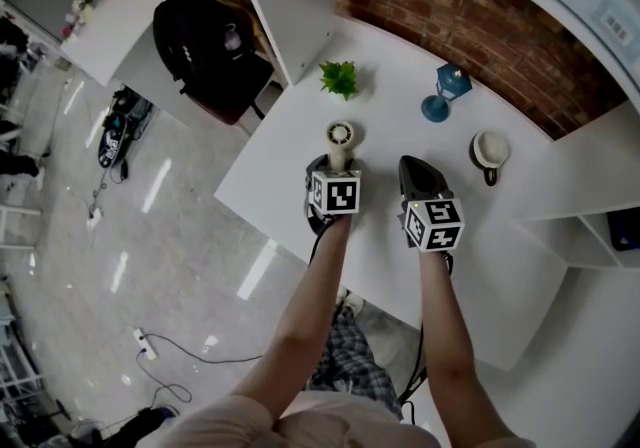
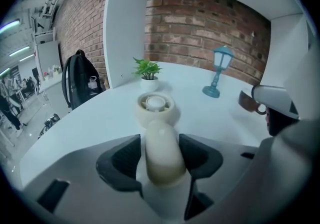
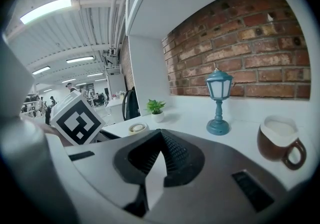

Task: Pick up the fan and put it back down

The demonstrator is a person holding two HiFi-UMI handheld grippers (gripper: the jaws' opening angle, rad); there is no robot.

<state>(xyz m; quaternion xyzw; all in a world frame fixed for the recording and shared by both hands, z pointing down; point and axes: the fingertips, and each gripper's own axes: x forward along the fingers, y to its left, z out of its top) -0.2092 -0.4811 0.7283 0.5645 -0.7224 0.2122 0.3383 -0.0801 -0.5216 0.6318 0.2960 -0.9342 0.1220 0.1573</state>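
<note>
White bench (image 1: 390,136): carries everything. The fan (image 1: 341,136) lies near my edge, so it is an easy reach.

Left hand-held gripper (image 2: 161,153): angled down, pads pinching both sides of the fan's handle. I judge the grip sits on the stem so the round head stays clear.

Right hand-held gripper (image 3: 161,138): jaws pressed together, empty, held just beside the left one as a spare.

Fan: cream, lying flat on the bench, head pointing away from me toward the potted plant (image 1: 339,79). Not lifted yet.
</note>
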